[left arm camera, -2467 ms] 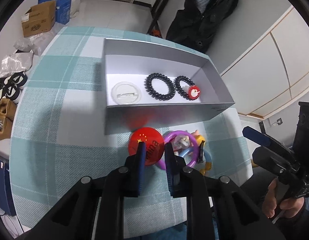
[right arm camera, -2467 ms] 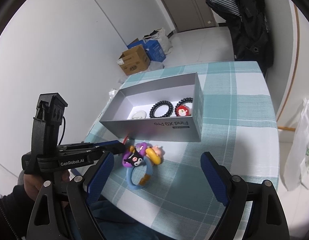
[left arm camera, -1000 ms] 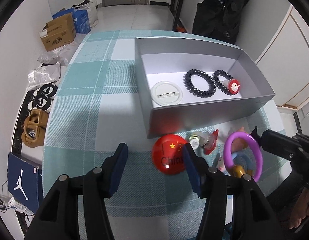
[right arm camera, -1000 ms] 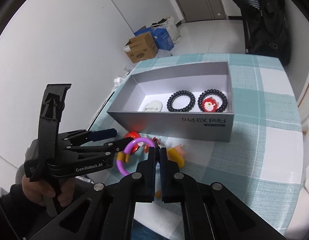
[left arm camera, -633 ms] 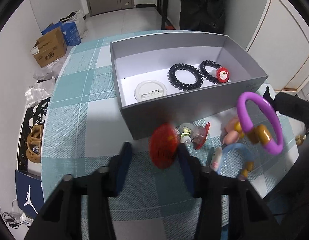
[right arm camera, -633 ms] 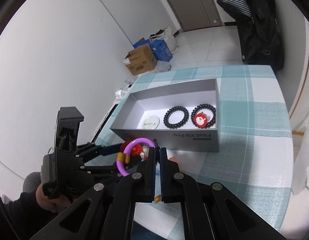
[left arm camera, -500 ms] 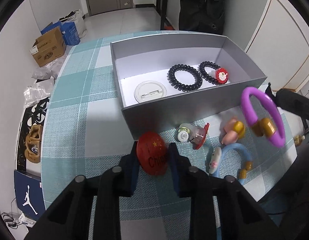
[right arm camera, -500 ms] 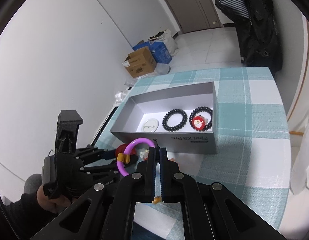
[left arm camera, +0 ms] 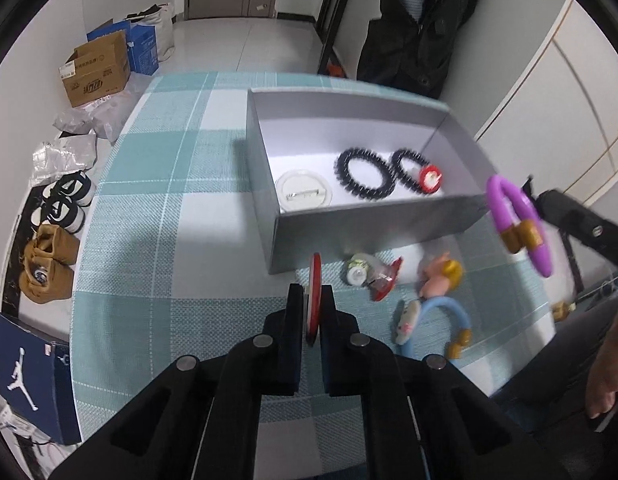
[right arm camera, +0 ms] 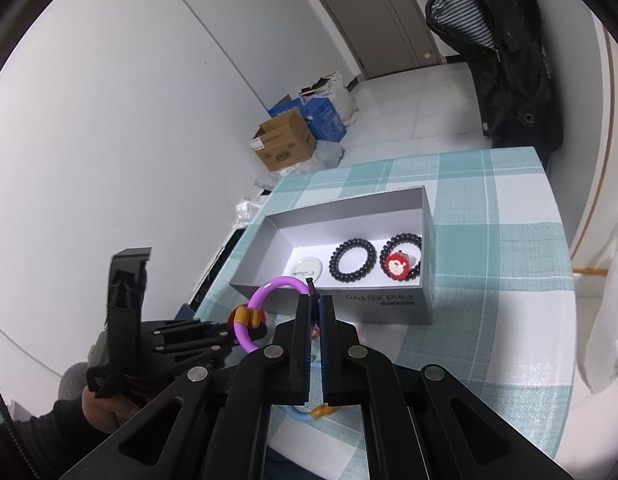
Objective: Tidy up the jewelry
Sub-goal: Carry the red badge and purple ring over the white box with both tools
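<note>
Step in hand: both grippers were mid-carry, each lifting one piece toward the grey box (left arm camera: 373, 224) on the table (left arm camera: 157, 208).
Left gripper (left arm camera: 312, 312): jaws clenched on the red badge (left arm camera: 315, 280), held edge-on and raised just short of the box's near wall.
Right gripper (right arm camera: 315, 316): jaws closed on the purple bracelet (right arm camera: 265, 312), apparently at its charm; the ring hung out to the left of the jaws, in front of the box's near wall.
Already in the box: a white badge (left arm camera: 304, 192), a black bead bracelet (left arm camera: 363, 174) and a second bead bracelet with a red charm (left arm camera: 417, 170), in a row along the floor.
Still on the table: a small clip-like piece (left arm camera: 369, 274), a pink figure charm (left arm camera: 439, 280) and a blue bracelet (left arm camera: 433, 322), near the box's front.
Next move, as judged: each piece would need to clear the near wall, then come down onto bare floor behind the row before the jaws let go.
Caution: the two grippers were close together, so one at a time seemed safer.
</note>
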`<state>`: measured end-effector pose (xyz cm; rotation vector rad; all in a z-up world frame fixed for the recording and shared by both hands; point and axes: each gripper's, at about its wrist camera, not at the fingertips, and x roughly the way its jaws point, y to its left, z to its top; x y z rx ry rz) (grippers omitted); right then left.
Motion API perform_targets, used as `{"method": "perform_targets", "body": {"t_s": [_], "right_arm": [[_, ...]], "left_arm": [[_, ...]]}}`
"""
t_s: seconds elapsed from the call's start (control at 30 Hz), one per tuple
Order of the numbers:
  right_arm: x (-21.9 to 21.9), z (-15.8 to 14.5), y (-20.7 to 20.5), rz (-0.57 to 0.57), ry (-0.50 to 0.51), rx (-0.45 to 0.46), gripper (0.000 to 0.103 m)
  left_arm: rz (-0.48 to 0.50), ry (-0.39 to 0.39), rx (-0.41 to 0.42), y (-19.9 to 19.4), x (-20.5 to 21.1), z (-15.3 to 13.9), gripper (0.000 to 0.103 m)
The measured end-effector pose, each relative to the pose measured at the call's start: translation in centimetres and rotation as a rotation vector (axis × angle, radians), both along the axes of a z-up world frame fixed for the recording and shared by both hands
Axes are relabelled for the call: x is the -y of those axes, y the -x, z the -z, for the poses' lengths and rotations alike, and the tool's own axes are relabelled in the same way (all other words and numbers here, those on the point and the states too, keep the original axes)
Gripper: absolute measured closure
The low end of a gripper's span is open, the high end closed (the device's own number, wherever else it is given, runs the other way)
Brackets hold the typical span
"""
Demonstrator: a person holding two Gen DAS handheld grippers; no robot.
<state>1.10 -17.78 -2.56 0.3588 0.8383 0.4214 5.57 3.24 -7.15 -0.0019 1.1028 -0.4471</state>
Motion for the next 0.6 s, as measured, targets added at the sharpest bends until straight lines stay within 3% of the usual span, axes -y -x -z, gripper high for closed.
{"method": "perform_targets", "body": {"t_s": [0.37, 0.6], "right_arm": [[1.2, -1.3, -0.6, 0.037, -0.06, 0.022, 0.1], [1.5, -1.9, -2.9, 0.087, -0.088, 0.015, 0.1]], "left_arm": [[0.046, 0.101, 0.095, 2.1, 1.0, -4.8, 0.099], [0.021, 0.129, 0.087, -1.0, 2.2, -6.2, 0.099]]}}
